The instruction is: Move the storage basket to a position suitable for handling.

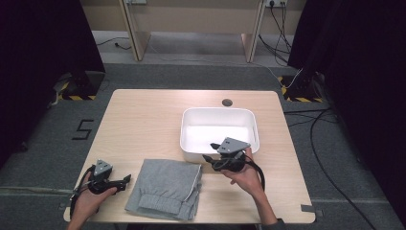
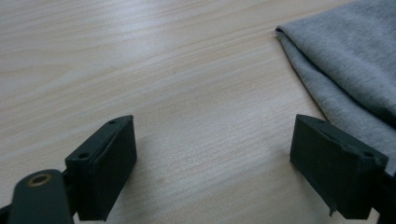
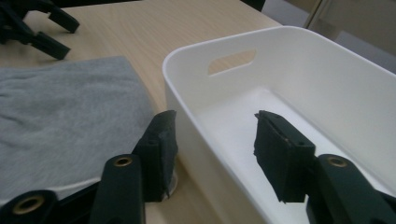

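A folded grey garment [image 1: 165, 187] with a ribbed cuff lies at the table's front middle. Behind it and to the right stands an empty white tub [image 1: 218, 111]. My left gripper [image 1: 126, 182] is at the front left, open, its jaws pointing at the garment's left edge and a little short of it. In the left gripper view the left gripper [image 2: 212, 135] has bare wood between its jaws and the grey cloth [image 2: 355, 60] at the right. My right gripper [image 1: 209, 151] is open at the tub's front wall. In the right gripper view the right gripper [image 3: 215, 126] straddles the tub [image 3: 289, 32] wall, one jaw outside, one inside.
The wooden table [image 1: 143, 115] has bare room at the left and back, with a round cable hole [image 1: 227, 102] behind the tub. The garment [image 3: 60, 107] lies close to the tub's left. The other gripper [image 3: 37, 28] shows far off beyond it.
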